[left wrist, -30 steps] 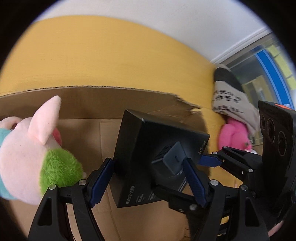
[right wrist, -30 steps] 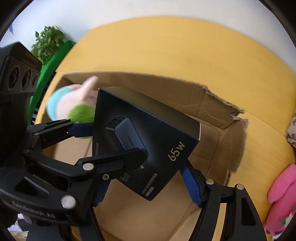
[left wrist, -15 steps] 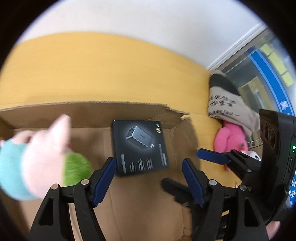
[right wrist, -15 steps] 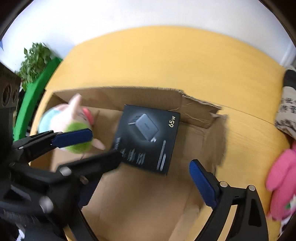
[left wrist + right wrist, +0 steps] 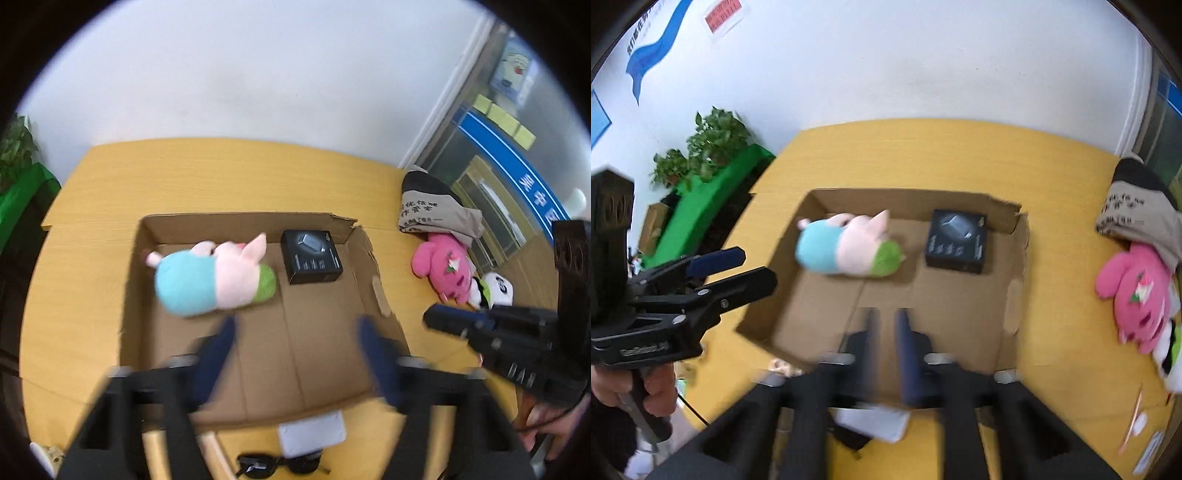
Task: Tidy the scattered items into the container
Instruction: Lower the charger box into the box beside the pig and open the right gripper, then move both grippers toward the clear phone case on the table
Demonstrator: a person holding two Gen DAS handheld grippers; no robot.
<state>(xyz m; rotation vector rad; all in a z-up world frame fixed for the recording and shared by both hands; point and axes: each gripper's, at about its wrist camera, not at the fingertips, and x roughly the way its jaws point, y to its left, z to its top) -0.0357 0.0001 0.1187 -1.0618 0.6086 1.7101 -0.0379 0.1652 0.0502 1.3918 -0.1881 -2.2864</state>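
One carton ahead of fingers: one pig plush, one black box inside. Left gripper fingers apart, empty; right gripper fingers nearly together, empty. Pink plush right, on bench.

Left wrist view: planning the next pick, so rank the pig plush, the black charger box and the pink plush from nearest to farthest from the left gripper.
From the left gripper:
1. Pig plush, in the cardboard box, left.
2. Black charger box, in the far right corner.
3. Pink plush, outside, on the table to the right.
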